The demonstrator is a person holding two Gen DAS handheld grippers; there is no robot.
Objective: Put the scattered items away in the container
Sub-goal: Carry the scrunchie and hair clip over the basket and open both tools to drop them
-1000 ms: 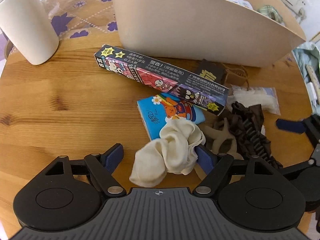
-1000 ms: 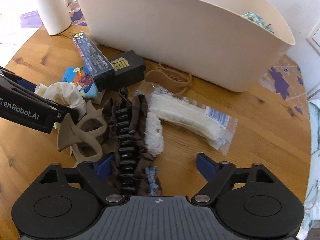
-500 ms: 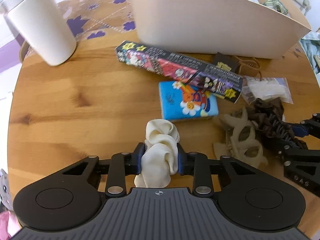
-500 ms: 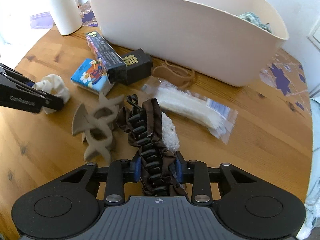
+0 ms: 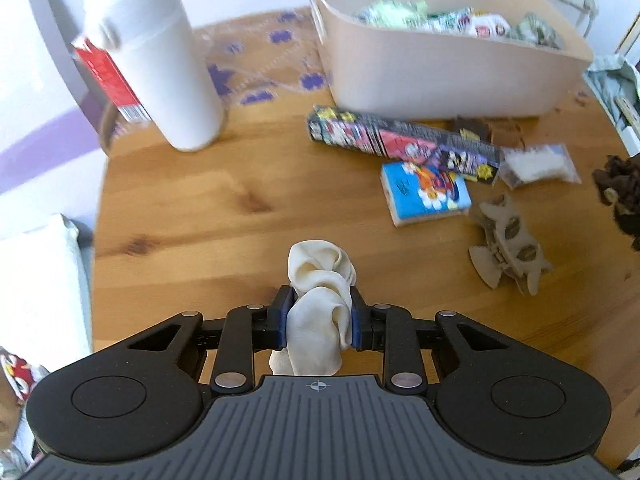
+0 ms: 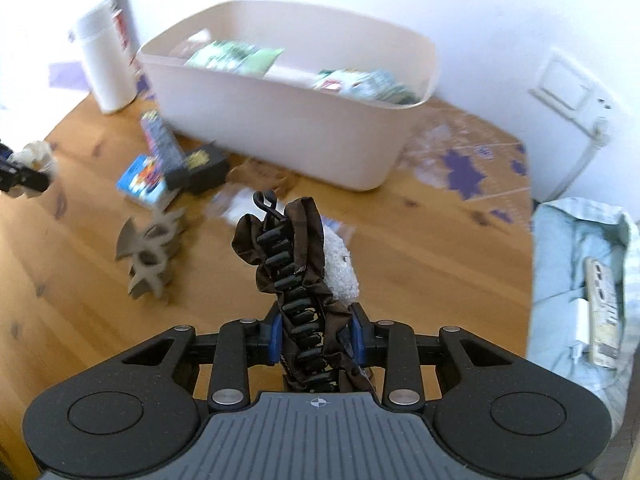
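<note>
My left gripper [image 5: 319, 322] is shut on a cream scrunchie [image 5: 320, 280] and holds it above the wooden table. My right gripper [image 6: 318, 336] is shut on a brown ruffled hair clip [image 6: 290, 256] with a white fuzzy piece [image 6: 340, 268] beside it, lifted off the table. The beige container [image 6: 288, 120] stands at the back with several packets inside; it also shows in the left wrist view [image 5: 440, 76]. On the table lie a long printed box [image 5: 400, 140], a blue cartoon packet [image 5: 426, 192], a beige claw clip [image 5: 508, 248], a clear bag of white items [image 5: 538, 164] and a black box [image 6: 204, 166].
A white tumbler [image 5: 160, 64] stands at the back left of the round wooden table [image 5: 200, 208], with a red-and-white carton [image 5: 108, 76] behind it. A pale blue cloth with a phone [image 6: 592, 280] lies off the table's right edge. A purple-patterned mat [image 6: 464, 164] lies by the container.
Both grippers closed on their items and then rose and pulled back from the table. The scrunchie and the brown hair clip left the pile; the container's inside has come into view.
</note>
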